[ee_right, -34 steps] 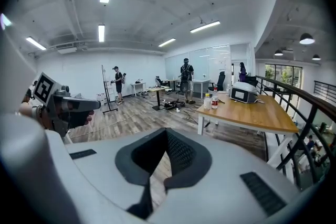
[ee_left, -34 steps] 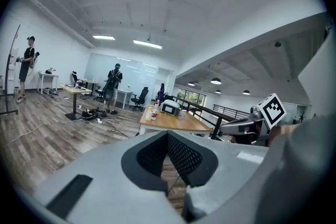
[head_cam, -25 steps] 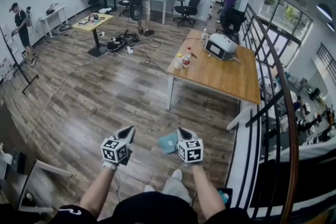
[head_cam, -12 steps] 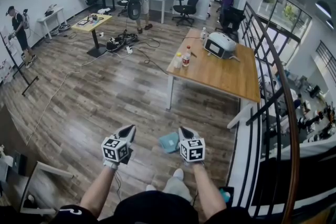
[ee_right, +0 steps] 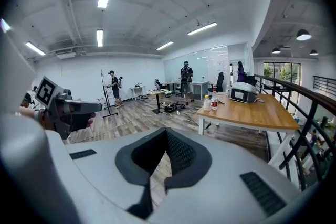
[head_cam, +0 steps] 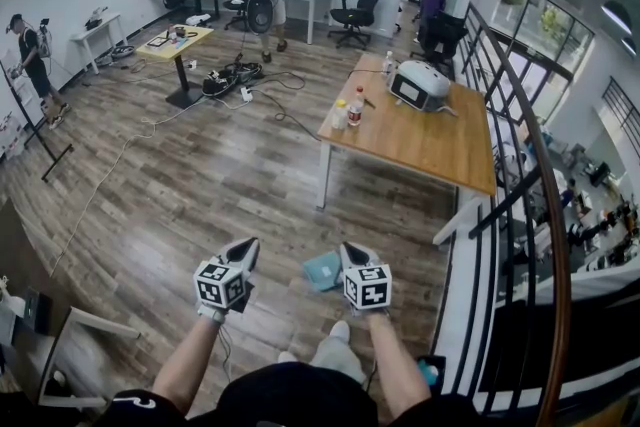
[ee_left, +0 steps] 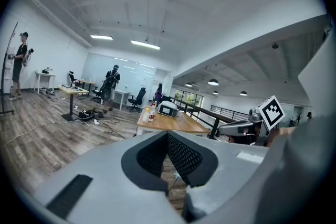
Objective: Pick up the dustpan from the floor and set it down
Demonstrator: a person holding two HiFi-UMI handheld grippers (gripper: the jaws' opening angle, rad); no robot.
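A teal dustpan lies flat on the wood floor in the head view, just in front of my feet. My right gripper hangs above its right edge, jaws shut and empty. My left gripper is held level with it, a short way left of the dustpan, also shut on nothing. In the left gripper view the left gripper has its tips together, and the right gripper shows at the right. In the right gripper view the right gripper is closed too, with the left gripper at the left.
A wooden table stands ahead on the right, carrying bottles and a white appliance. A black railing runs along the right side. Cables trail on the floor farther back, near desks, chairs and several people.
Both grippers have stayed where they were, shut. Only the people in the background have shifted slightly.
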